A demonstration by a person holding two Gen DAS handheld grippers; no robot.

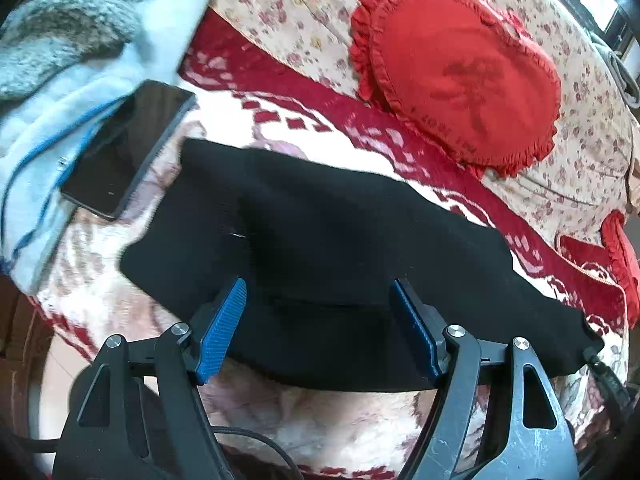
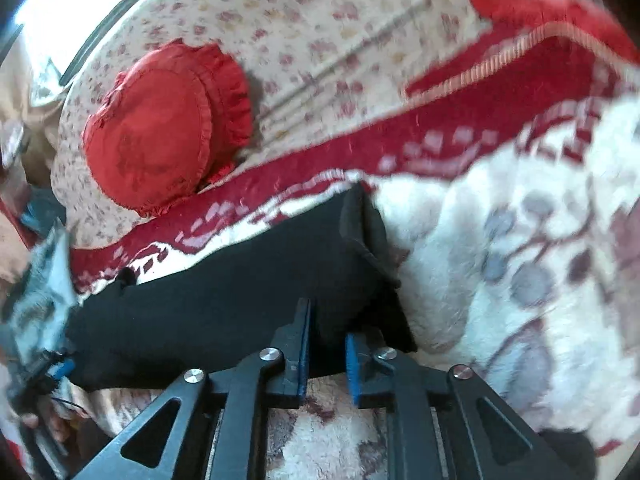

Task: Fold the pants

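The black pants (image 1: 320,240) lie folded in a long band across a white and red floral blanket (image 1: 328,420). My left gripper (image 1: 318,292) is open, its blue pads wide apart just above the near edge of the pants, holding nothing. In the right wrist view the pants (image 2: 224,300) stretch to the left and their right end stands up in a fold (image 2: 362,220). My right gripper (image 2: 326,320) has its jaws narrowly apart with a bit of the black cloth between the blue pads; I cannot tell whether they grip it.
A black phone (image 1: 128,148) lies on a pale blue garment (image 1: 60,120) at the left. A red heart-shaped frilled cushion (image 1: 456,68) rests on a floral quilt (image 1: 304,12) behind; it also shows in the right wrist view (image 2: 160,128). Another red cushion (image 1: 616,256) is at the right.
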